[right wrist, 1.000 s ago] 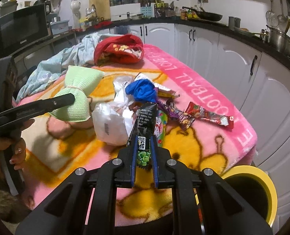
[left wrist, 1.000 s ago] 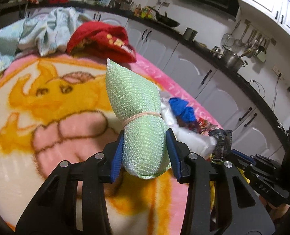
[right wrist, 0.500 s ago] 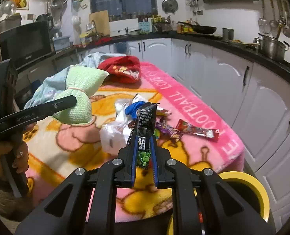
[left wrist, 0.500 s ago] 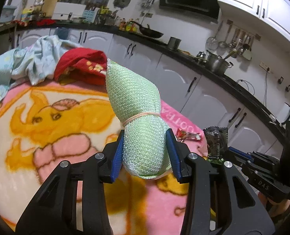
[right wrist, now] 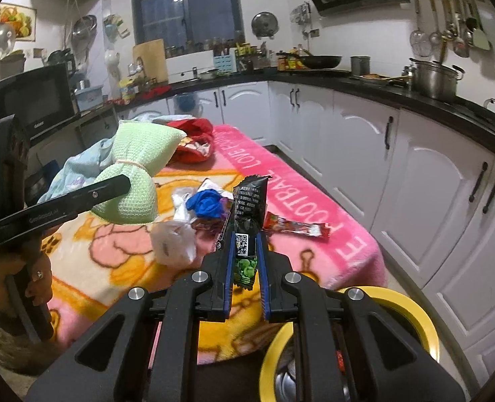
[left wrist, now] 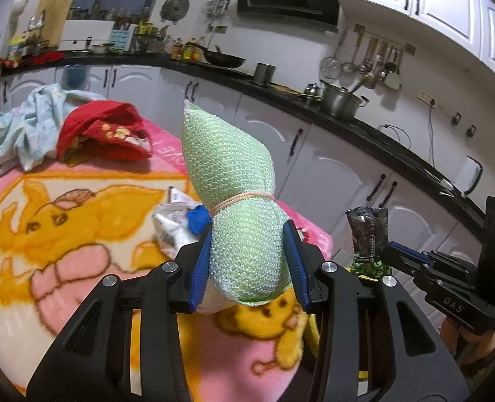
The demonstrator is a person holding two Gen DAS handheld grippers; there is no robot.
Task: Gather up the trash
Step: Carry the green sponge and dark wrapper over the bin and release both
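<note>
One green mesh bundle (left wrist: 244, 234), two wrappers (right wrist: 249, 221) (right wrist: 296, 227), one yellow bin (right wrist: 411, 305)

A pale green mesh cloth bundle (left wrist: 244, 221), tied at its waist with a thin band, stands upright above the bench, beside a black snack wrapper (right wrist: 247, 221) with green peas printed low, while a red wrapper (right wrist: 296, 227), blue scrap (right wrist: 204, 202) and white bag (right wrist: 173, 243) lie clustered on the pink blanket (right wrist: 314, 201).

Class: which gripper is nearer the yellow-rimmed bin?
Right. The right gripper sits just above the yellow-rimmed bin; the left gripper is farther, over the blanket.
</note>
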